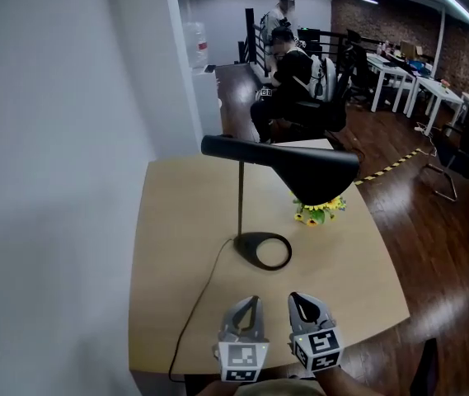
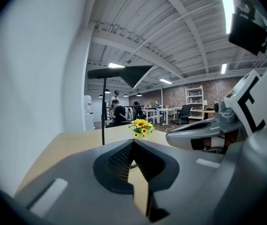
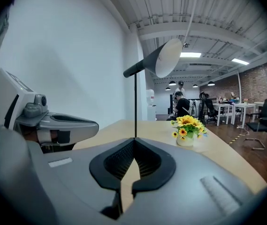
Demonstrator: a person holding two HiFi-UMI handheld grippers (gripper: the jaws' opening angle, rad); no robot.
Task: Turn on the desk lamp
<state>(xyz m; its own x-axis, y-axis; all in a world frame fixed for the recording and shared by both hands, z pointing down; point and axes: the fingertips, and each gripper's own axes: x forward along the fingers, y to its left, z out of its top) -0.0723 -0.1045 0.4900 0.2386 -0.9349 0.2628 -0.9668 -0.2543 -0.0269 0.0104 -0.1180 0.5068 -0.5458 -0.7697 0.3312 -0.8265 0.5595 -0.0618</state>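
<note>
A black desk lamp stands on the wooden table (image 1: 176,213), its ring base (image 1: 264,251) near the middle, a thin stem (image 1: 241,196) rising to a long cone head (image 1: 300,168). It looks unlit. Its black cord (image 1: 197,304) runs off the front left edge. My left gripper (image 1: 252,302) and right gripper (image 1: 297,299) hover side by side near the front edge, just short of the base, both shut and empty. The left gripper view shows the lamp head (image 2: 129,73) above its shut tips (image 2: 133,141). In the right gripper view the lamp head (image 3: 164,58) stands over the closed tips (image 3: 134,140).
A small pot of yellow flowers (image 1: 321,211) sits right of the lamp under its head. A white wall (image 1: 53,139) borders the table's left side. Behind the table, people (image 1: 288,64) sit at office desks, with chairs and wooden floor to the right.
</note>
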